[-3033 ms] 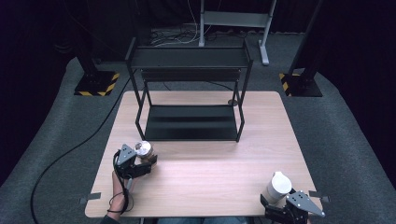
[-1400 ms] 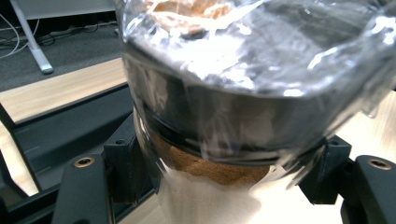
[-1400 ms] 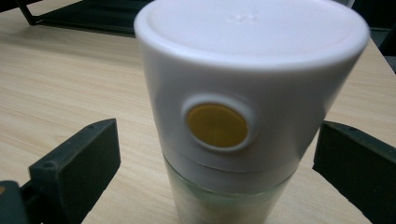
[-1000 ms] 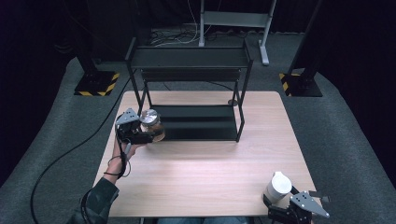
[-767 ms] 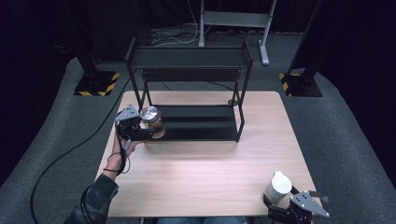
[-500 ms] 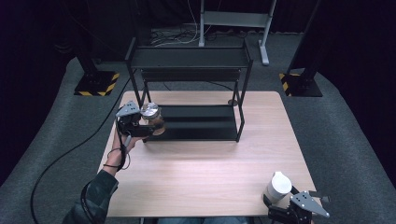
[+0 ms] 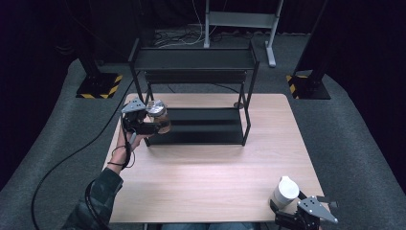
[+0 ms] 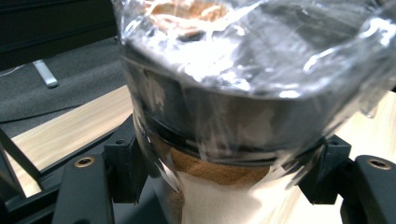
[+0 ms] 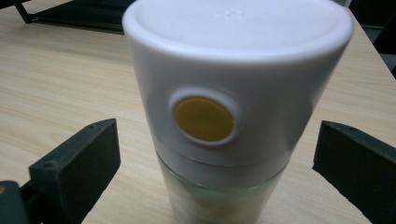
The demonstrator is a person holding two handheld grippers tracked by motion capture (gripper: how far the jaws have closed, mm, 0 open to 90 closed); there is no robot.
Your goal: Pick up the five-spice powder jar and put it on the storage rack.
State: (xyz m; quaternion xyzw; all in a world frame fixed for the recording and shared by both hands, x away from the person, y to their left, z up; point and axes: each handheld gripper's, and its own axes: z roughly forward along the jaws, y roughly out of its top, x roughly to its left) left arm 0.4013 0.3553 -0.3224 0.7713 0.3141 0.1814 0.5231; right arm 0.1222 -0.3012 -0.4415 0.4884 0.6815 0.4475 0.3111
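1. Dark studio, grey carpet; wooden table (image 7: 206,177) carried a black two-tier metal rack (image 7: 196,96) at its far side.
2. Left gripper (image 7: 148,125) was pinching a jar (image 7: 158,115), brown powder inside, top wrapped in clear film; the left gripper view had its black jaws pressed on both sides of the jar (image 8: 224,116).
3. Change: three seconds back that jar sat low, near the table's front left edge; now it was held up at the rack's left front corner, just beside the lower shelf (image 7: 196,127). Over the last second it crept slightly closer and higher.
4. Meaning, as a judgement: carry nearly done; placing the jar on a rack shelf looked like the step left, not yet done.
5. Right gripper (image 7: 297,215) sat well away from the rack at the table's front right corner, same spot as earlier, jaws spread either side of a white-capped shaker bottle (image 9: 233,93), pads apart from it.
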